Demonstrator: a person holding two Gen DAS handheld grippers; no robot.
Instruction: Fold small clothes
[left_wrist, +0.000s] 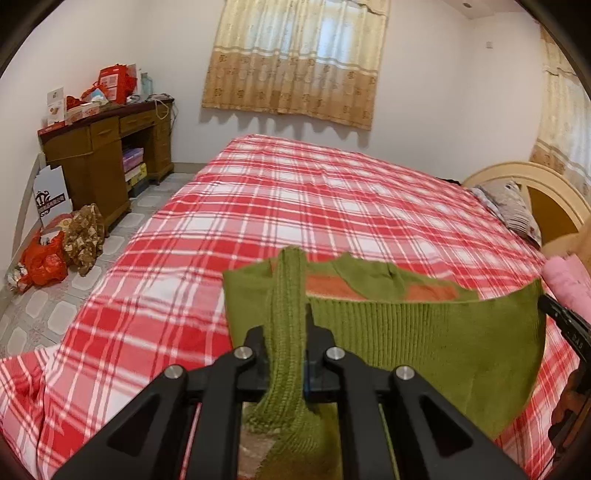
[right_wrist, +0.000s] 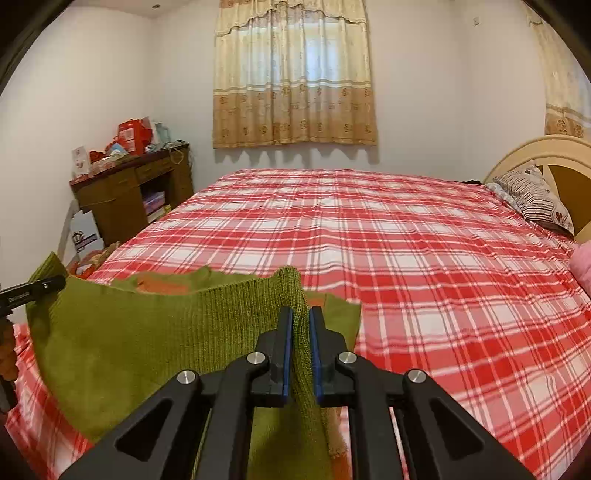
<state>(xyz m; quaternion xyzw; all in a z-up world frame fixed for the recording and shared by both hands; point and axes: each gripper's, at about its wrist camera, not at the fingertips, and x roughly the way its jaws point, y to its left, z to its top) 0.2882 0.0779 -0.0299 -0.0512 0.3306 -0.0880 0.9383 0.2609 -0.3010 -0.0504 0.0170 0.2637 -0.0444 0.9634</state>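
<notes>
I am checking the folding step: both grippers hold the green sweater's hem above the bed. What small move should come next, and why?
Probably carry the ribbed hem forward over the green sweater toward its neckline; both the left gripper and right gripper pinch that edge, lifted off the plaid bedsheet.

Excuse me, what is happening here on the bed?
A person is folding a small green knitted sweater with orange stripes over a bed with a red-and-white plaid sheet. The left gripper and the right gripper each have their jaws shut on a ribbed edge of it, holding that edge up above the bed while the rest hangs below.
</notes>
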